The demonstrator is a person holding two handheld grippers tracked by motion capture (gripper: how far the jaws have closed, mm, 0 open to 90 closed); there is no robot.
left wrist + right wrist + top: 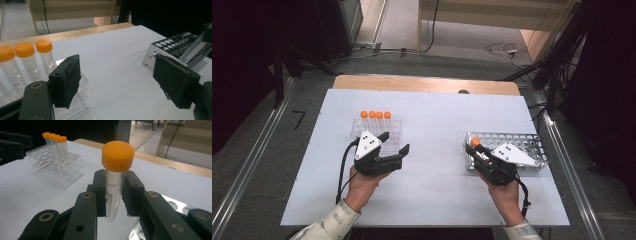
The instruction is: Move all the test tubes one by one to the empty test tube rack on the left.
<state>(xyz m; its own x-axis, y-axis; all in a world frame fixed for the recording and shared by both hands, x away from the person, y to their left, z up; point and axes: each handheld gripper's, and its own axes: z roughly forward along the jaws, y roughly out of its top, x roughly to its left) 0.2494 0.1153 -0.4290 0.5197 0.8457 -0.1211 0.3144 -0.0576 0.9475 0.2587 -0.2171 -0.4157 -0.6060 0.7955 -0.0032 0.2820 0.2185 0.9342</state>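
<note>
Your right gripper is clamping an orange-capped tube between its two black pads, just below the cap, and the tube is standing upright. The tube's lower end is hanging clear above the white table. Just to the right of the tube and below it, a corner of the metal rack is showing past the jaw. Well to the left of the tube and farther back, a clear plastic rack is holding a row of four more capped tubes.
</note>
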